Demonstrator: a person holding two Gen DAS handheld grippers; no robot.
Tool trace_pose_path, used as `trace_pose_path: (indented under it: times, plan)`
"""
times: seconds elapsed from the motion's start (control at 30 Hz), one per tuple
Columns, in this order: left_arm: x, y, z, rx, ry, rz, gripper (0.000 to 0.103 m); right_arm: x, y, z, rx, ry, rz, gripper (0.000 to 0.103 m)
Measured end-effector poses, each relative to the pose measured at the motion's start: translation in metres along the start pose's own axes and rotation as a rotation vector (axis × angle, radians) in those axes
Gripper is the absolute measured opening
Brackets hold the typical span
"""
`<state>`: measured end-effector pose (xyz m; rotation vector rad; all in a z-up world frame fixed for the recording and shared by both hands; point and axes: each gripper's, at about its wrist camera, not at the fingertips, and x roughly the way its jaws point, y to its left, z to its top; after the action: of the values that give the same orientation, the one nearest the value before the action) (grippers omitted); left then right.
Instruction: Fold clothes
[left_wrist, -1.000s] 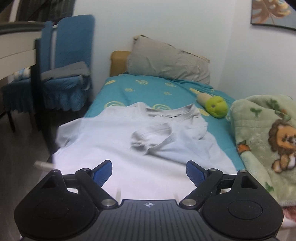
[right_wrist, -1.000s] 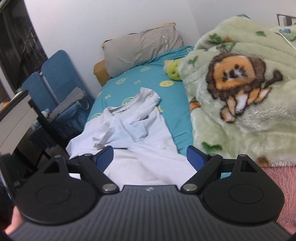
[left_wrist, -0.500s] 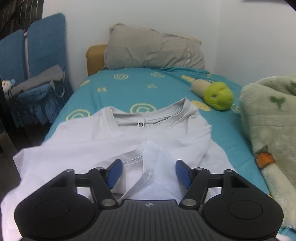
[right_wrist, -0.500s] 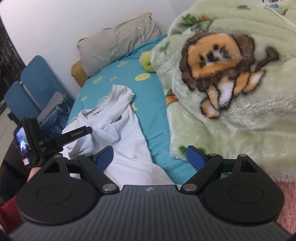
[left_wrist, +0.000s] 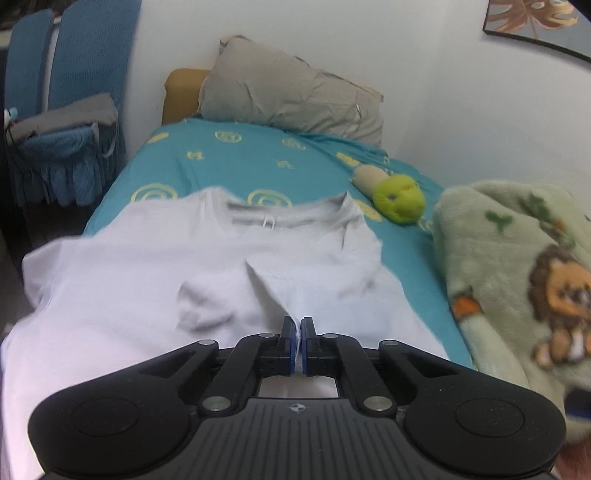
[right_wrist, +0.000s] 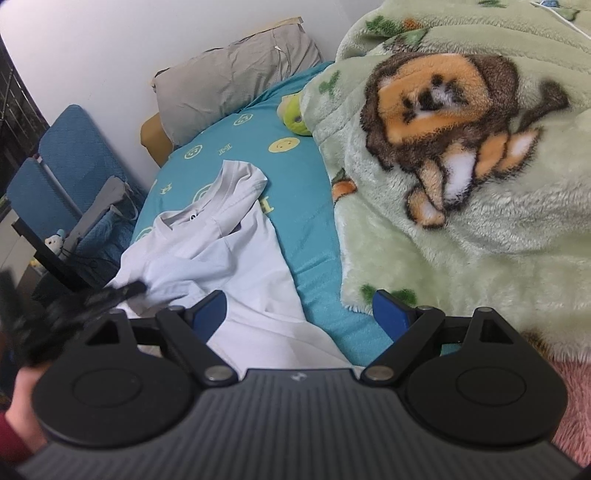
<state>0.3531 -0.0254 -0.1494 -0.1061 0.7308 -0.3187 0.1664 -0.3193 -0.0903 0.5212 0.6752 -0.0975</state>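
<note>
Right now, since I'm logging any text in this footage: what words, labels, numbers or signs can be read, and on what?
"H": a yellow letter, repeated among smiley faces on the teal bed sheet; it reads like an H, nothing longer.
Neck label inside the collar of the white T-shirt: too small and blurred to read.
No other words or numbers are readable.

Home bedroom: bed (left_wrist: 258, 162) with teal sheet, grey pillow (left_wrist: 291, 99), lion fleece blanket (right_wrist: 461, 155), blue chairs (left_wrist: 70, 85).
</note>
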Motion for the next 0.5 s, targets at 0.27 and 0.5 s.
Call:
trace_pose_path:
  times: [0.27,0.5]
  plan:
    - [-0.021,0.024,-0.048,0.067,0.154,-0.007,0.008,-0.018,-0.003,-0.001,0.041,-0.048,0.006,0.087]
    - [-0.033,0.059,-0.020,-0.129,0.043,-0.082,0.070,-0.015,-0.007,0.002,0.077,-0.043,0.013,0.087]
